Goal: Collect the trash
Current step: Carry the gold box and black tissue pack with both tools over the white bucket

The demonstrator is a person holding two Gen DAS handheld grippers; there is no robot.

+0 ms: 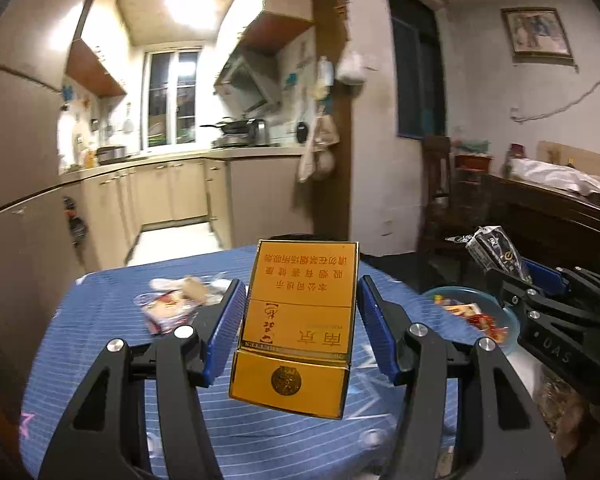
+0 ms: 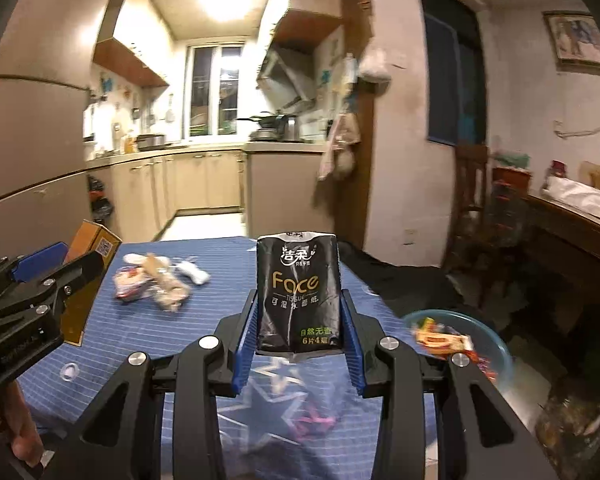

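Note:
My left gripper (image 1: 300, 320) is shut on a yellow cigarette box (image 1: 300, 320), held upright above the blue striped tablecloth (image 1: 100, 340); the box also shows in the right wrist view (image 2: 88, 272). My right gripper (image 2: 300, 320) is shut on a black tissue packet (image 2: 298, 296), held upright above the table; the packet also shows in the left wrist view (image 1: 496, 252). A pile of crumpled wrappers (image 2: 156, 280) lies on the far left of the table; it also shows in the left wrist view (image 1: 176, 304).
A blue-green bowl (image 2: 488, 336) holding wrappers sits at the table's right edge; it also shows in the left wrist view (image 1: 496, 312). A dark wooden cabinet (image 2: 572, 240) stands to the right. A kitchen with counters lies behind the table.

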